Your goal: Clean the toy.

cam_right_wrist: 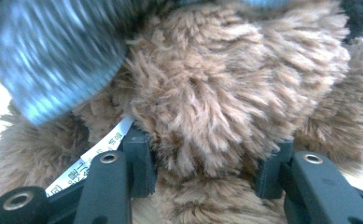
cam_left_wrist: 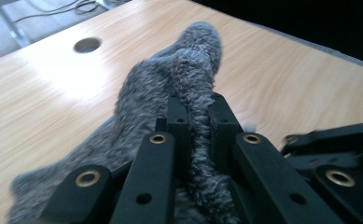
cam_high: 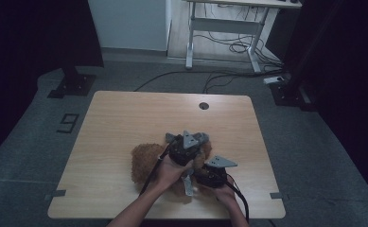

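at the near edge of the table (cam_high: 115, 118), the right gripper (cam_high: 213, 176) is clamped on the brown body of a plush toy (cam_right_wrist: 226, 93), its jaws pressed into the fur on both sides, with a white label (cam_right_wrist: 93, 161) seen beside one jaw. just beyond it, the left gripper (cam_high: 187, 147) is closed tightly on a grey knitted scarf (cam_left_wrist: 188, 84), pinched between the jaws. the scarf's long axis is seen running away from the left gripper toward the table's far side. the left gripper is judged nearer the scarf's free end, so any pull would be made along that line while the toy is held down.
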`<state>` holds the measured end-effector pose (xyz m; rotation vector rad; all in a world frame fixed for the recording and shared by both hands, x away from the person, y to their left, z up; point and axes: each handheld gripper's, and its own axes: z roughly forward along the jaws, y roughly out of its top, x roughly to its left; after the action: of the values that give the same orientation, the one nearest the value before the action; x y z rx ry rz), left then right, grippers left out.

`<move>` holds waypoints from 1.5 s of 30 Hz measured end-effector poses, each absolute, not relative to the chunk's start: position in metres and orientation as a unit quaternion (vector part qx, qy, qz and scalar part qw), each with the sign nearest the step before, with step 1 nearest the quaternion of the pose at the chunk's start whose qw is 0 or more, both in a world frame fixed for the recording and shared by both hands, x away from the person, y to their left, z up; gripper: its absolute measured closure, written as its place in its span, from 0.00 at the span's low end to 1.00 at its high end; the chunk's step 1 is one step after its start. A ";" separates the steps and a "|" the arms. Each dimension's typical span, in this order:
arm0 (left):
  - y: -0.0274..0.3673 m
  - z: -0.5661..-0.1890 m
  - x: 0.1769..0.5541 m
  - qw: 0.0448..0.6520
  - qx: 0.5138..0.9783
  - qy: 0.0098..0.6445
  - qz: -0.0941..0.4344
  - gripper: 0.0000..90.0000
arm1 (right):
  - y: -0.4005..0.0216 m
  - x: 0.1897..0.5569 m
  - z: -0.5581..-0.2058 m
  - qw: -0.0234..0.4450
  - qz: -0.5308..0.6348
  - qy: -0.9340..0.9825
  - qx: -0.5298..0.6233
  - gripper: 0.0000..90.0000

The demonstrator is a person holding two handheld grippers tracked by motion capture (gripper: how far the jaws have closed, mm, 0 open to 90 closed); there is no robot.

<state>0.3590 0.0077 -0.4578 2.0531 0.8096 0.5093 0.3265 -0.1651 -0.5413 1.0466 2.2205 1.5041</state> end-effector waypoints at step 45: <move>0.208 -0.508 0.321 0.421 0.745 0.477 0.198 0.92 | -0.159 0.329 -0.543 0.164 0.500 0.763 0.375 0.57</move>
<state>0.3212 0.2084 -0.5079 1.8678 1.1958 0.4967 0.3287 -0.1594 -0.5426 1.0692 2.1750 1.4260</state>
